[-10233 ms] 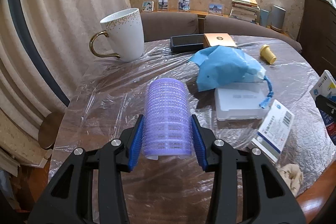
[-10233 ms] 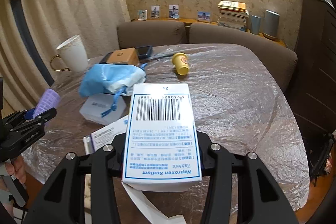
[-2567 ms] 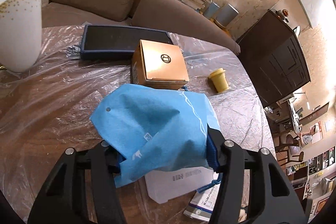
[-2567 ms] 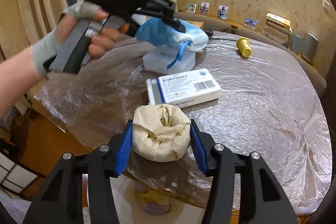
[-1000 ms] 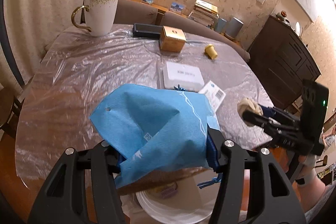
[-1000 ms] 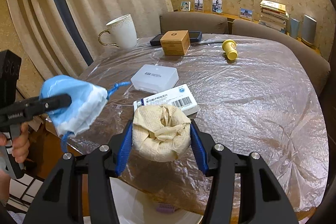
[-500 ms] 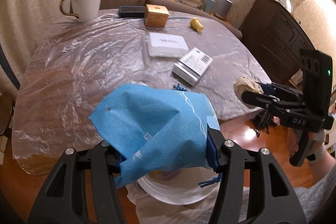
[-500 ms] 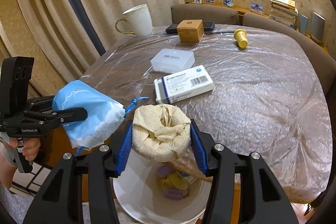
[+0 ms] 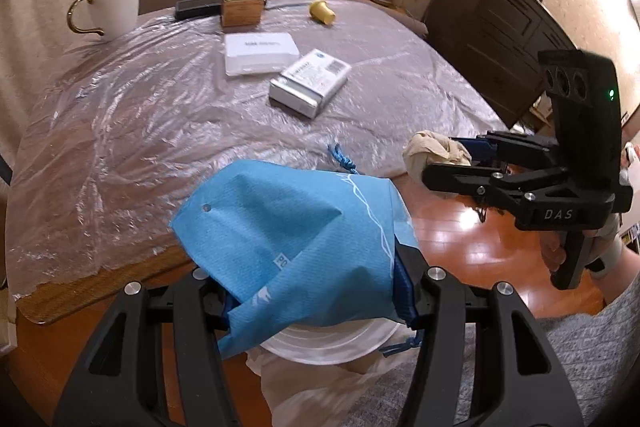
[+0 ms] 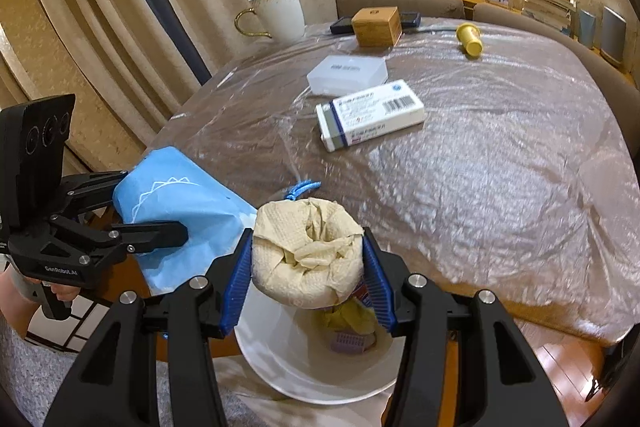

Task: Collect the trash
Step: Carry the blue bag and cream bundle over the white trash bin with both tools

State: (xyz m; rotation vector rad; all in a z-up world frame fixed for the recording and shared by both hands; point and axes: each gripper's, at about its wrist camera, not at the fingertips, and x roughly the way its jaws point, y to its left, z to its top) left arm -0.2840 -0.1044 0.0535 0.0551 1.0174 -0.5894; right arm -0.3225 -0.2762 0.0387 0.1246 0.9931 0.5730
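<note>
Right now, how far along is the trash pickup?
Partly done: the white bin already holds a purple roller and yellow scraps. In hand: the left gripper clamps the blue bag, the right gripper the paper wad, both over the bin. Left: the medicine box lies on the table.

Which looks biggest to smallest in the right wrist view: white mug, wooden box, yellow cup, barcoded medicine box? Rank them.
1. barcoded medicine box, though it lies nearer the camera, so its lead is unsure.
2. white mug.
3. wooden box, close to the mug.
4. yellow cup, clearly smallest.
</note>
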